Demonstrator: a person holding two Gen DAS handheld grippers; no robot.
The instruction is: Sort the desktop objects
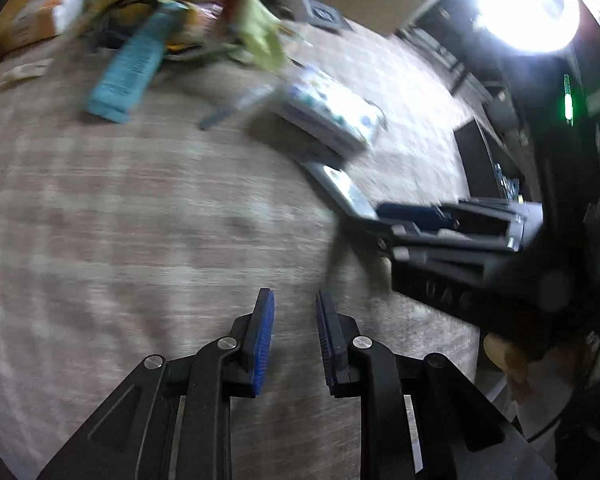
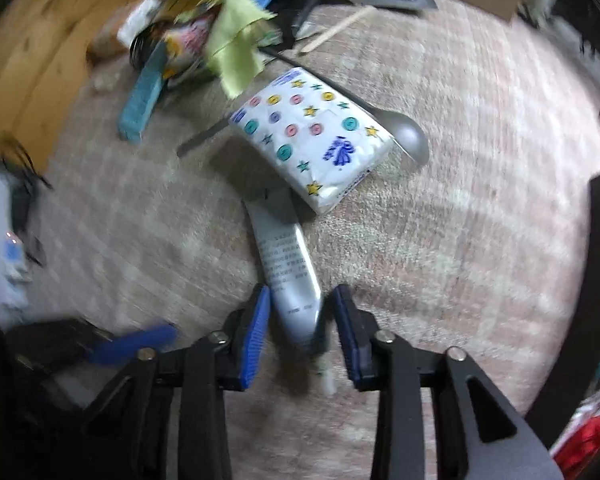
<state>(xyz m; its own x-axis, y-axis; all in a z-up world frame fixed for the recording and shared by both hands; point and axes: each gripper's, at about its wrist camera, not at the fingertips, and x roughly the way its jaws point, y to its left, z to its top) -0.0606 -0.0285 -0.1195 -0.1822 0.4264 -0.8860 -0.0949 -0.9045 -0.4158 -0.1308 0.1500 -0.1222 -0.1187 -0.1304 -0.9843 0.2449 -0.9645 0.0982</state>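
Two fisheye views look along handheld grippers over a tabletop covered with a pale, faintly checked cloth (image 2: 460,200). Both pictures are blurred by motion.

In the right wrist view, the right gripper (image 2: 302,334) points down at the table. Its blue-padded fingers (image 2: 256,340) stand partly apart on either side of the lower end of a silver squeeze tube (image 2: 288,272) printed with small text. The tube lies on the cloth between the pads; a narrow gap shows on each side, so they do not appear to press on it. The tube's far end slips under a white tissue pack (image 2: 312,136) patterned with coloured buttons and stars, toward 12 o'clock from the gripper. A metal spoon (image 2: 408,138) lies just beside the pack at its 3 o'clock edge. At 11 o'clock sit a teal box (image 2: 142,98) and a yellow-green cloth (image 2: 236,52) in a heap of clutter.

In the left wrist view, the left gripper (image 1: 294,340) hangs above bare cloth, its fingers a little apart with nothing between them. The right gripper appears at 3 o'clock, reaching the silver tube. The tissue pack lies toward 1 o'clock, the teal box at 11 o'clock.
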